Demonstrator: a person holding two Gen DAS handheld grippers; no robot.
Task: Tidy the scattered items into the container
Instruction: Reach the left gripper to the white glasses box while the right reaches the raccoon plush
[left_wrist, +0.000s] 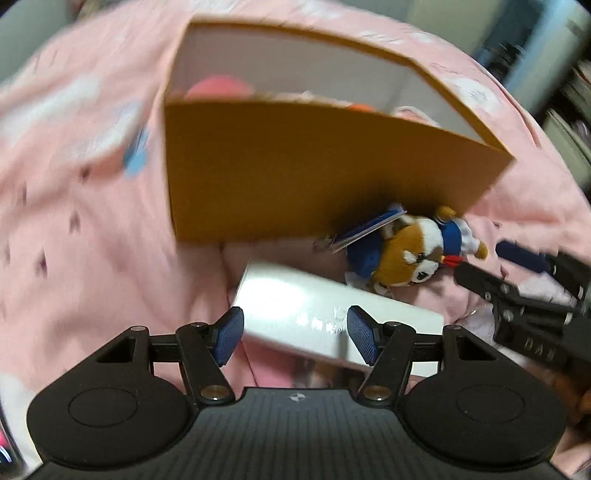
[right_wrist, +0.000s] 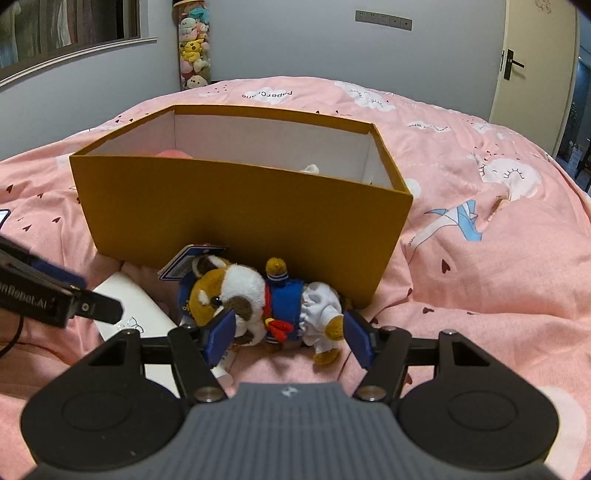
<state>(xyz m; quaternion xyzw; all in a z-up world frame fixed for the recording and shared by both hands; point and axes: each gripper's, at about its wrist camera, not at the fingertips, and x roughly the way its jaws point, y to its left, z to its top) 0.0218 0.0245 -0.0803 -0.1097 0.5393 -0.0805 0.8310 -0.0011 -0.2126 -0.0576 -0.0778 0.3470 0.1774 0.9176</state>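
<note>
**Two hand-held grippers hovering by the orange box on the bed**

Left wrist view first, and it was pretty blurry. My left hand-held gripper (left_wrist: 295, 334) was spread wide with its blue pads (left_wrist: 231, 334) either side of a white box (left_wrist: 332, 314) lying on the pink bedspread (left_wrist: 85, 229), but I couldn't tell if the pads actually touched it, so nothing was gripped as far as I could see. The orange box (left_wrist: 303, 177) sat just beyond, with some pink and orange stuff poking up inside. The plush toy (left_wrist: 410, 254) in its blue outfit lay against the box's front wall, and my right hand-held gripper poked in from the right edge.

Right wrist view was much sharper. My right hand-held gripper (right_wrist: 290, 338) was open, pads flanking the plush toy (right_wrist: 258, 299), which lay on its side right at the foot of the orange box (right_wrist: 240, 214). The white box (right_wrist: 136, 314) lay just left of the toy, partly under the left hand-held gripper (right_wrist: 55, 295).
</note>
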